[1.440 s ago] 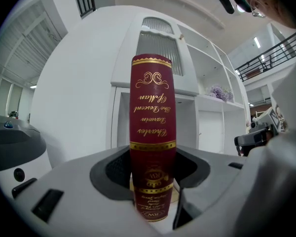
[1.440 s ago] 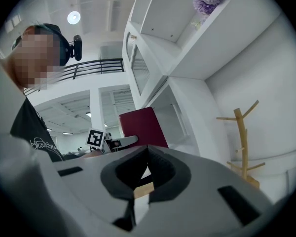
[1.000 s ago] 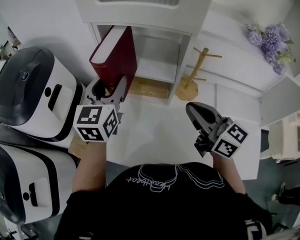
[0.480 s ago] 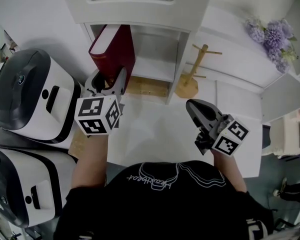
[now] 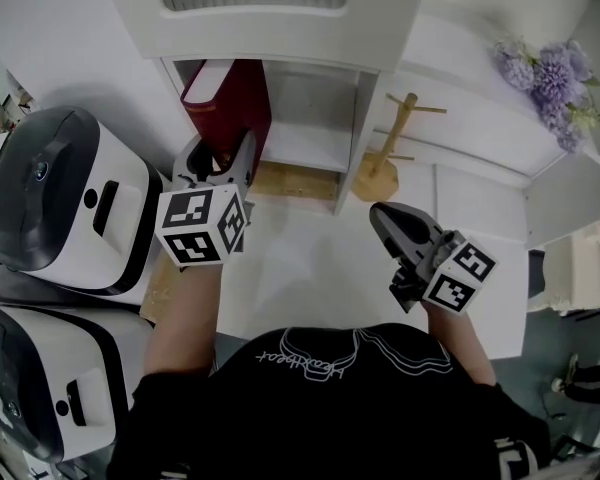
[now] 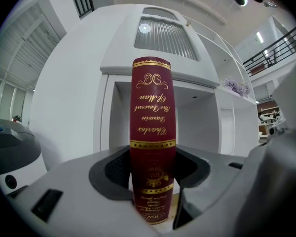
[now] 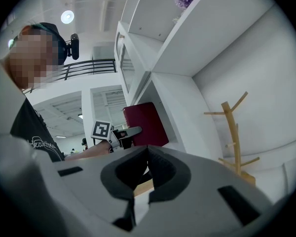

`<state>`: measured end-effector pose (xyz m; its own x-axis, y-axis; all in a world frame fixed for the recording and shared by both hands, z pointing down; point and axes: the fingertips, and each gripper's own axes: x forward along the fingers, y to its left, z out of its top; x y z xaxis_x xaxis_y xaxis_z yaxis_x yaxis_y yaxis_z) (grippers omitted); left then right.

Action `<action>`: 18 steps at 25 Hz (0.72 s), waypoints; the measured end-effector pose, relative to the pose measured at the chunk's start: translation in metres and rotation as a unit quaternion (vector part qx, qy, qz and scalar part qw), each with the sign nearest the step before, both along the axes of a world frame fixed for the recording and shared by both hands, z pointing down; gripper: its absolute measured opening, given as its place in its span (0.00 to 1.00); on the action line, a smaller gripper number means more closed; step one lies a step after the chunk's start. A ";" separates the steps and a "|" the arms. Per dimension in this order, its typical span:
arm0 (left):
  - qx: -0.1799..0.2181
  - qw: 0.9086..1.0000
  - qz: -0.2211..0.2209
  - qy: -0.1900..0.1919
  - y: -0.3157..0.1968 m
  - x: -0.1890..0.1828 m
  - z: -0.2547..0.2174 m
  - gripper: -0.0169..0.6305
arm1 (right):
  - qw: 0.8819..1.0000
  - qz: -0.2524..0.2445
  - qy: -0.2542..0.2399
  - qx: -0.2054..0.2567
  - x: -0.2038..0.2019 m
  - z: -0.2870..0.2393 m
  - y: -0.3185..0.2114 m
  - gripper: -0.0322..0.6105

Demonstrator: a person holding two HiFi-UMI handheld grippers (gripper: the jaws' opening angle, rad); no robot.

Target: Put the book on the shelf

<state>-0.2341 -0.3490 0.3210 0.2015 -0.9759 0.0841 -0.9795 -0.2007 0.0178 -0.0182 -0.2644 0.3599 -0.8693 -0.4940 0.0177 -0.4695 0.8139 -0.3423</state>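
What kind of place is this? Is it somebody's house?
Maybe a pretend home corner inside a big hall: a white shelf, purple flowers, a wooden rack, and balcony railings higher up.

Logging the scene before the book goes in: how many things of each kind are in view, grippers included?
Red book: 1
White shelf unit: 1
White-and-black appliances: 2
Wooden peg stand: 1
Purple flower bunch: 1
Grippers, left gripper and right gripper: 2
Total: 8
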 end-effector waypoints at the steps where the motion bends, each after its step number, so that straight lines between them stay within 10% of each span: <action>1: 0.000 1.000 0.000 0.000 -0.002 0.000 0.000 0.36 | 1.000 0.000 0.000 -0.001 0.000 0.001 -0.001 0.06; 18: 0.006 1.000 -0.007 0.001 -0.043 0.004 -0.001 0.36 | 1.000 0.009 0.011 -0.023 0.006 0.025 -0.012 0.06</action>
